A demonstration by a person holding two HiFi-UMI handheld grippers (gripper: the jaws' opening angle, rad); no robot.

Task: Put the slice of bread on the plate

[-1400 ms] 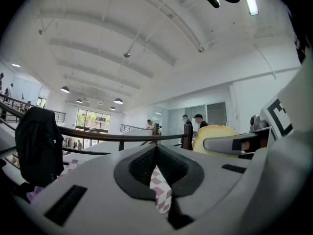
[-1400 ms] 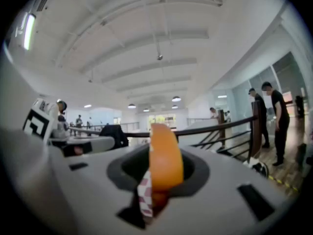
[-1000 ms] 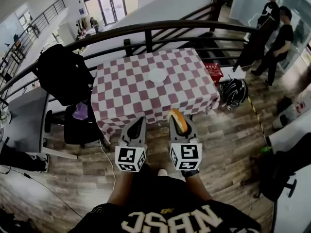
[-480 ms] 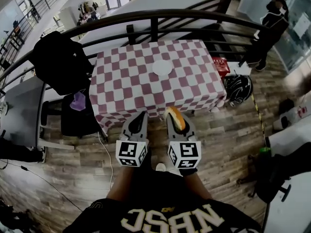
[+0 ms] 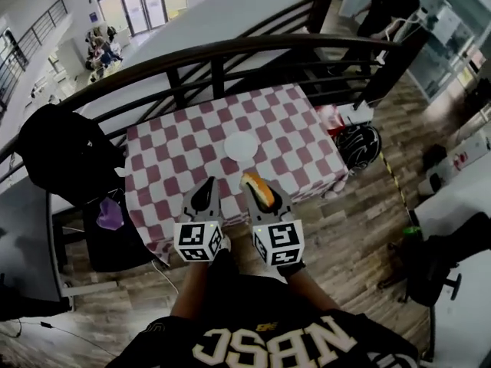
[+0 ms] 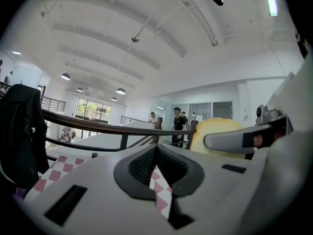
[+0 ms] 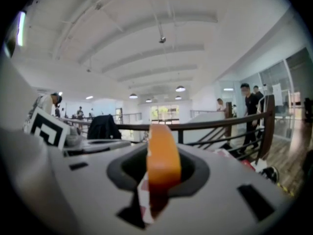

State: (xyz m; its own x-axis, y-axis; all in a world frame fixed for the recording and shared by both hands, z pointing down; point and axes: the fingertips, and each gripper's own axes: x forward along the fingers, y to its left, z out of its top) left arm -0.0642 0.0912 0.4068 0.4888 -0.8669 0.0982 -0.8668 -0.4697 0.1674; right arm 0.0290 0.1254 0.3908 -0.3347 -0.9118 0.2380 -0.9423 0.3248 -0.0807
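Right hand-held gripper (image 5: 254, 182) clamps the bread slice (image 5: 261, 192); left hand-held gripper (image 5: 205, 185) is closed. Only the head view shows the plate (image 5: 241, 146) (railing (image 5: 230, 50) behind), perhaps a helmet (image 5: 357, 145).

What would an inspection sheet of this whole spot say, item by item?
Surface: checked-cloth table; only the plate seen on it.
Job's things: white plate mid-table, empty; slice of bread held on edge, short of the plate.
Clutter: black jacket and purple item on a chair at the left; helmet on the floor at the right.
Grippers: right claw shut on the bread; left claw shut, empty.
Cables: thin white cable on the floor by the chair.
Surroundings: dark railing behind the table; people beyond.
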